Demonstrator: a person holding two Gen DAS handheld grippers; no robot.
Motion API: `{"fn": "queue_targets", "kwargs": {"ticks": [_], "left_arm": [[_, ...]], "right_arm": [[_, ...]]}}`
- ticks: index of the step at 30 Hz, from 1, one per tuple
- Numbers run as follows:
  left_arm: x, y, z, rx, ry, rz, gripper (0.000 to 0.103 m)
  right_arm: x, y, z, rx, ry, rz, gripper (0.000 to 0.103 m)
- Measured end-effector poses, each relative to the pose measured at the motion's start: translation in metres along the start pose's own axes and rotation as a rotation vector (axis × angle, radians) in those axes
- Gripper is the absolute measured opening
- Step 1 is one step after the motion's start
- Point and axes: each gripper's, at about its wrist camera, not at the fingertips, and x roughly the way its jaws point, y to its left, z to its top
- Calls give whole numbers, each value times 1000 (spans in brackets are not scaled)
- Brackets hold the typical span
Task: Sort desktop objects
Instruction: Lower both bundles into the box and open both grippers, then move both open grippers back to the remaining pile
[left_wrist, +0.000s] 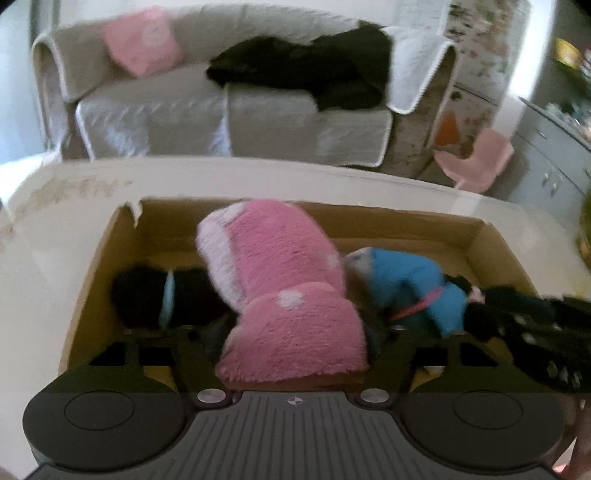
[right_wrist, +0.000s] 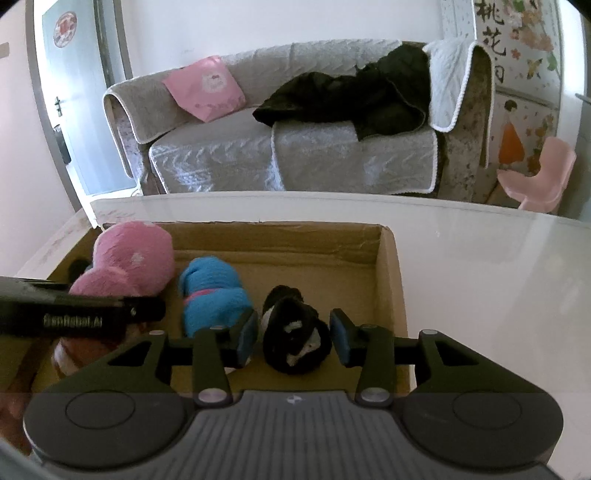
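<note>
A cardboard box (left_wrist: 498, 247) lies on a white table, also in the right wrist view (right_wrist: 391, 280). My left gripper (left_wrist: 295, 332) is shut on a pink plush slipper (left_wrist: 280, 288) and holds it inside the box; its fingertips are hidden by the plush. The slipper shows at the box's left in the right wrist view (right_wrist: 129, 258). A blue rolled sock (left_wrist: 413, 284) (right_wrist: 210, 295) lies beside it. A black rolled item (left_wrist: 162, 295) lies at the left. My right gripper (right_wrist: 293, 332) is open around a black-and-white rolled sock (right_wrist: 295, 339), with small gaps either side.
The white table (right_wrist: 480, 277) extends right of the box. Behind it stand a grey sofa (right_wrist: 295, 158) with a pink cushion (right_wrist: 207, 88) and dark clothing (right_wrist: 354, 96), and a pink chair (right_wrist: 535, 177).
</note>
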Motion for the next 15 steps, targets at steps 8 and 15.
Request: {"fn": "queue_targets", "kwargs": {"ticks": [8,15], "left_arm": [[-18,6,3,26,-3,46,103],[-86,5,-7,127,-139,54,103]], "right_arm": [[-40,-6,3,-24,-86,-2,77],[-96,-23,-9,-36,-176,13,89]]}}
